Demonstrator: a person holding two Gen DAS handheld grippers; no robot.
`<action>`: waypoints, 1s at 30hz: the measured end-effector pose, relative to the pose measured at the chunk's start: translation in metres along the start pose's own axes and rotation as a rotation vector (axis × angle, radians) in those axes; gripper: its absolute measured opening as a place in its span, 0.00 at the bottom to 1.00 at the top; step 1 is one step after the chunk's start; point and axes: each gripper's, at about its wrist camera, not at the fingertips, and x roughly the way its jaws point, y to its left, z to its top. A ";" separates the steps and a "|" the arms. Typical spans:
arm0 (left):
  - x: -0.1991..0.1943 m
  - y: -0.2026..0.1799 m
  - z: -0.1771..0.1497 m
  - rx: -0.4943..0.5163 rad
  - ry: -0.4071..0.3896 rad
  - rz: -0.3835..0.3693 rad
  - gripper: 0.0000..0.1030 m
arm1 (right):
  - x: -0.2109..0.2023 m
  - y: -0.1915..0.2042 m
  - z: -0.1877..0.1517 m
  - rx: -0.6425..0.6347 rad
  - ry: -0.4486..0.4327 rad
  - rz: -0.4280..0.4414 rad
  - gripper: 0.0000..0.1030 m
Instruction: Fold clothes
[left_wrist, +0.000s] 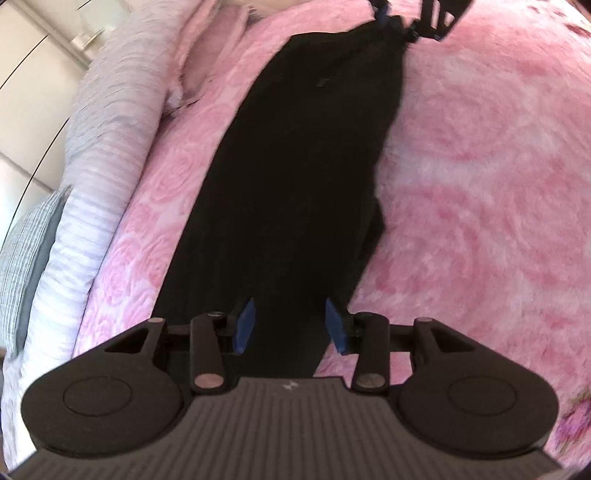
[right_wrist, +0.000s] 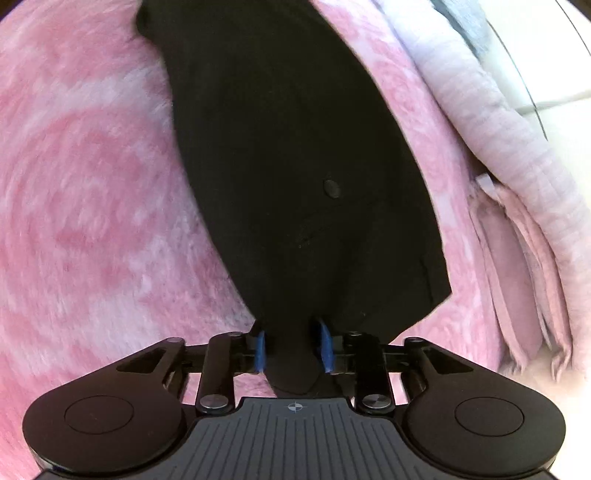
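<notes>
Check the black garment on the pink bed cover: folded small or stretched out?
Stretched out. The black garment runs as one long strip between the right tool, shut on one end, and the open left tool.

My right claw (right_wrist: 293, 345): matt black plastic body, blue rubbery-looking pads (right_wrist: 260, 350), bare metal pivot pins. Black garment (right_wrist: 288, 147): matt woven cloth with one dull button (right_wrist: 331, 188). Pink blanket (right_wrist: 92, 184): fuzzy plush. Pale quilt (left_wrist: 107, 122): ribbed, crinkled cloth.
</notes>
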 end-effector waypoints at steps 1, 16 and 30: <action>0.001 -0.003 -0.001 0.025 -0.006 0.000 0.40 | -0.004 0.002 0.003 0.027 0.004 -0.003 0.44; 0.011 0.047 -0.020 0.165 -0.168 -0.103 0.14 | -0.079 0.073 0.099 1.255 -0.007 0.061 0.58; 0.022 0.106 -0.012 0.116 -0.212 -0.313 0.12 | -0.047 0.087 0.188 1.649 -0.083 -0.102 0.59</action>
